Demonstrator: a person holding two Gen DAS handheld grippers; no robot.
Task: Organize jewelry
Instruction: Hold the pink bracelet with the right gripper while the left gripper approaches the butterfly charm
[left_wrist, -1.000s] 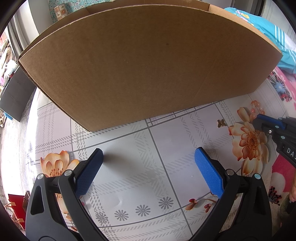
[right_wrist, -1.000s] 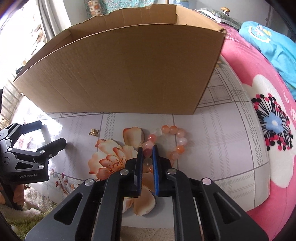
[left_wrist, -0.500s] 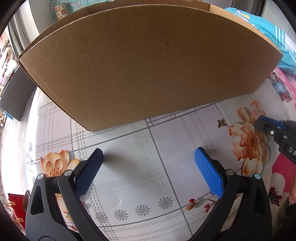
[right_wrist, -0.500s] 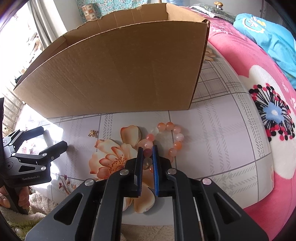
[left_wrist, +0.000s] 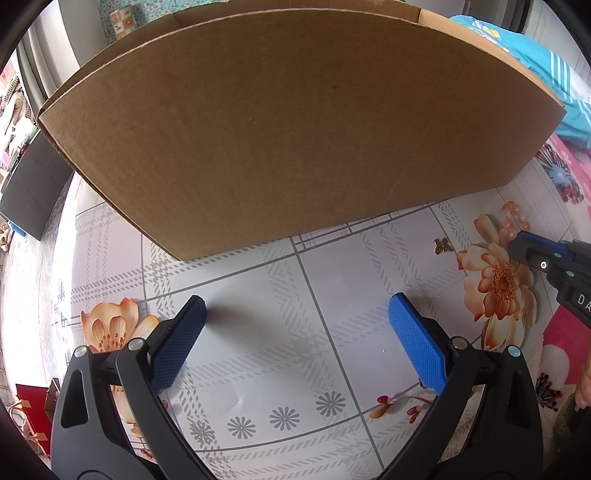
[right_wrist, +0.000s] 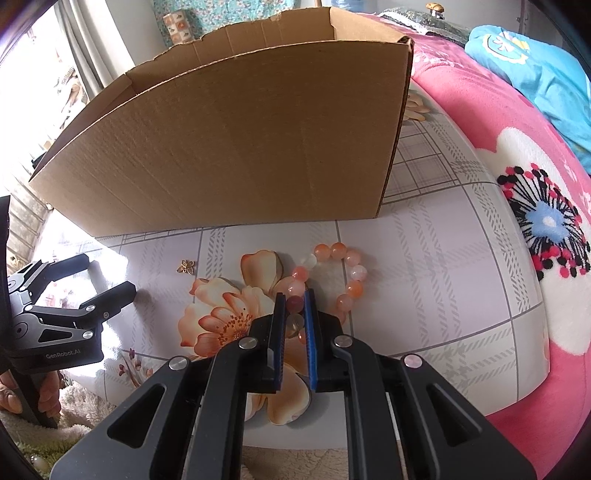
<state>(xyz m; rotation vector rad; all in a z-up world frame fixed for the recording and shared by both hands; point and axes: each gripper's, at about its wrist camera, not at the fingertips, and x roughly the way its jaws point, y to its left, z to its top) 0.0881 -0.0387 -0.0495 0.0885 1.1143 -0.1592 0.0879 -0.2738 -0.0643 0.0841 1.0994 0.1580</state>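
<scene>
A bracelet of orange, pink and white beads (right_wrist: 343, 269) lies on the flowered tablecloth in front of a big open cardboard box (right_wrist: 236, 147). My right gripper (right_wrist: 294, 299) is shut on the bracelet's near beads, low over the cloth. A small gold flower charm (right_wrist: 187, 266) lies left of the bracelet; it also shows in the left wrist view (left_wrist: 443, 245). My left gripper (left_wrist: 295, 314) is open and empty above the cloth before the box (left_wrist: 295, 140). In the left wrist view the right gripper (left_wrist: 517, 243) and the bracelet (left_wrist: 513, 216) show at the right edge.
A pink fleece blanket (right_wrist: 517, 184) with a flower print covers the area to the right, with a blue garment (right_wrist: 535, 66) beyond. The tablecloth's near edge (right_wrist: 406, 417) drops off just below the right gripper. A red box (left_wrist: 31, 410) sits low at the left.
The right gripper, still shut on the bracelet, has shifted so the box sits further left and its right corner shows. The left gripper has stayed still and open.
</scene>
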